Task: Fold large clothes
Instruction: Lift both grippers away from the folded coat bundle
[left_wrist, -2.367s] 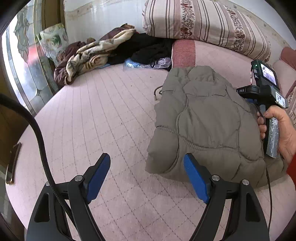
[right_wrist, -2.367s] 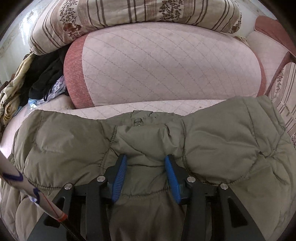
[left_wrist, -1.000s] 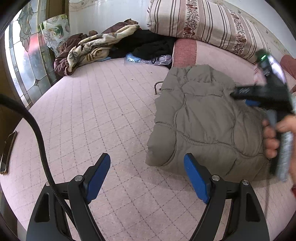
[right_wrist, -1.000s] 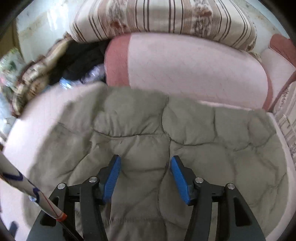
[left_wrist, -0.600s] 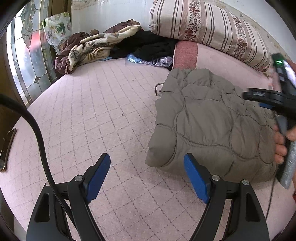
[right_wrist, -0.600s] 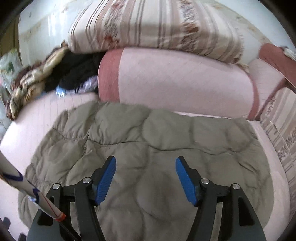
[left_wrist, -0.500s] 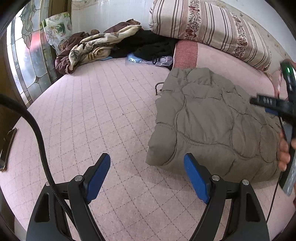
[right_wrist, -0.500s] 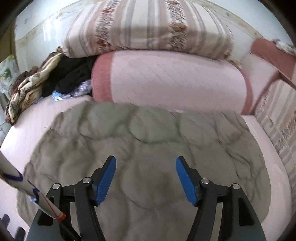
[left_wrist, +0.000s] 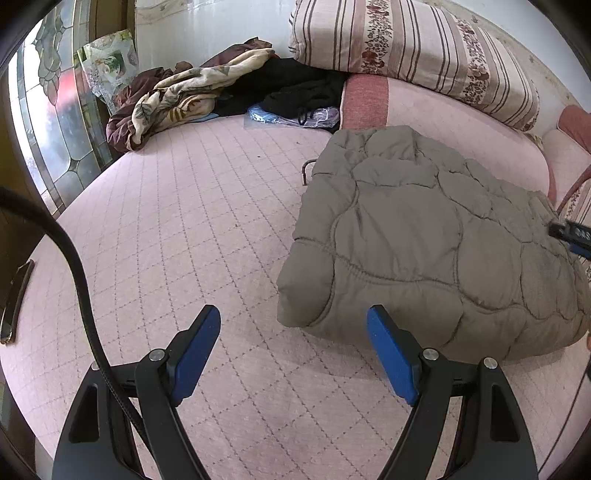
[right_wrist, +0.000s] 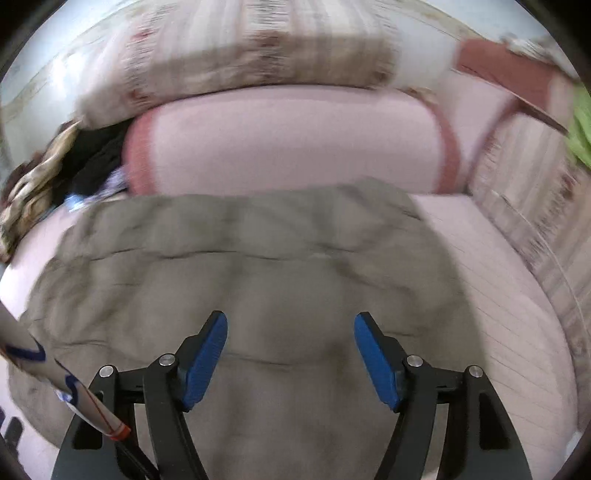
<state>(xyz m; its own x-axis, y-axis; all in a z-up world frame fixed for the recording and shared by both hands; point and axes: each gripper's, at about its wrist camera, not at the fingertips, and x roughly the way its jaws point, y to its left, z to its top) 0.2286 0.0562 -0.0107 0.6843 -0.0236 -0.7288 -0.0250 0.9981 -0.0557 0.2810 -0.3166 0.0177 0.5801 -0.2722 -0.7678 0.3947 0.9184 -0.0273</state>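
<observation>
**Both tongs empty over the folded jacket**

Left wrist view: the left gripper (left_wrist: 293, 349) stands wide apart with nothing between its blue pads, tilted down toward the pink quilted bed (left_wrist: 177, 229). It hangs just off the near left corner of the jacket (left_wrist: 424, 251), touching nothing. The jacket lies as a puffy olive bundle, its long side running from that near corner away toward the pink bolster (left_wrist: 436, 118) behind it. A sliver of the right gripper (left_wrist: 572, 236) shows at the jacket's right edge.

Right wrist view, blurred: the right gripper (right_wrist: 290, 356) is spreading its jaws, pads clear of the cloth, angled down above the jacket (right_wrist: 258, 266). The jacket's far edge runs close along the bolster (right_wrist: 295, 144).
</observation>
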